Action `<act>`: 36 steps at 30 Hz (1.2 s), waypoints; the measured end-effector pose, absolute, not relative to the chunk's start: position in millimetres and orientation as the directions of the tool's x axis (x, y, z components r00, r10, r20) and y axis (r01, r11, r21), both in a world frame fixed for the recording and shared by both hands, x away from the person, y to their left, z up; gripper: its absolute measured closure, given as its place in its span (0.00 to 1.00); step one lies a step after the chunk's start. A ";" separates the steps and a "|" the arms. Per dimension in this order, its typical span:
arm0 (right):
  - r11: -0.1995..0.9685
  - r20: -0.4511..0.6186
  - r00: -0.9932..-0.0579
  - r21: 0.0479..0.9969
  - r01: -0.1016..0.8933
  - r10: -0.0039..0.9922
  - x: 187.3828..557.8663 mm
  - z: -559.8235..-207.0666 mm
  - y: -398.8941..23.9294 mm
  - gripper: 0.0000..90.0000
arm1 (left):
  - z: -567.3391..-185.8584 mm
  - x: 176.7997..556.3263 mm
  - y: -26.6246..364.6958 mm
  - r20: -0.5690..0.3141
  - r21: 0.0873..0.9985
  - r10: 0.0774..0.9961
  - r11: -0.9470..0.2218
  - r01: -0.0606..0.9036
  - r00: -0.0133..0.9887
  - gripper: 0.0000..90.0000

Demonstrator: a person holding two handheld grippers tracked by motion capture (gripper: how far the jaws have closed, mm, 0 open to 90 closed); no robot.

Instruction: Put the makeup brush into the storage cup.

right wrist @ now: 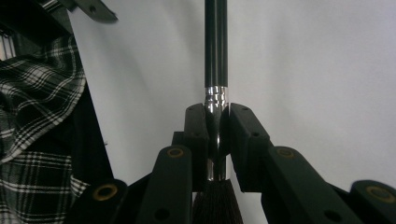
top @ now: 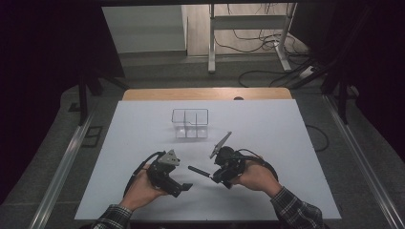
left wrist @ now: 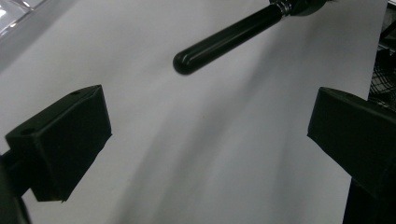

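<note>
While clamped at its ferrule, brush (right wrist: 216,56) handle points leftward.

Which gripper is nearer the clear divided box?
Right. The right gripper, shut on the black-handled brush, sits just below the clear divided box; the left gripper, open, lies lower and further left.

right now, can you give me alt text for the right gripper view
The right claw is shut on the silver ferrule of a black-handled brush, handle pointing away over a white table, bristles toward the camera. A plaid sleeve is at left.
</note>
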State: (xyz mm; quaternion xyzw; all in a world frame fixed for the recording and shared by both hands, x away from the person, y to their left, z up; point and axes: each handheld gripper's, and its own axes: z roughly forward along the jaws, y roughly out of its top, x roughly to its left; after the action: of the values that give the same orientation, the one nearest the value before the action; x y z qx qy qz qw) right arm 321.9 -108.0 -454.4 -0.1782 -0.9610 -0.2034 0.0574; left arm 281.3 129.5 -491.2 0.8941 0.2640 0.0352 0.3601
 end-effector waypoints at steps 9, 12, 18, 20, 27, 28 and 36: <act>0.864 0.203 -0.936 0.367 0.345 0.288 315.7 -454.0 -99.7 0.86 | -496.4 282.4 114.9 -0.128 0.658 0.480 -0.614 0.437 0.868 0.02; 0.867 0.205 -0.938 0.368 0.337 0.278 314.1 -453.3 -98.3 0.86 | -497.3 281.7 111.2 -0.118 0.651 0.469 -0.629 0.425 0.875 0.05; 0.875 0.215 -0.940 0.356 0.327 0.264 311.9 -454.5 -96.0 0.86 | -495.2 280.6 111.3 -0.083 0.634 0.428 -0.674 0.379 0.900 0.19; 0.878 0.220 -0.941 0.353 0.324 0.258 311.3 -455.0 -95.2 0.86 | -494.4 279.9 111.7 -0.075 0.633 0.417 -0.682 0.367 0.906 0.27; 0.884 0.224 -0.943 0.347 0.312 0.245 308.9 -455.1 -93.1 0.86 | -494.0 277.1 110.7 -0.059 0.625 0.384 -0.706 0.334 0.921 0.46; 0.886 0.227 -0.943 0.345 0.310 0.242 308.7 -455.4 -92.9 0.86 | -493.9 276.9 110.5 -0.056 0.625 0.379 -0.708 0.328 0.924 0.48; 0.898 0.223 -0.949 0.331 0.290 0.224 305.4 -458.2 -89.0 0.86 | -494.4 272.4 105.5 -0.007 0.602 0.336 -0.751 0.273 0.942 0.58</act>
State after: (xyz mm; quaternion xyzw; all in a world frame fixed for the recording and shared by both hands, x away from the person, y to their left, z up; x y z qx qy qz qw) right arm 305.4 -89.0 -458.2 -0.1323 -0.9701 -0.1827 0.0900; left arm 272.4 105.5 -494.4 0.9342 0.1630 0.0507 0.3131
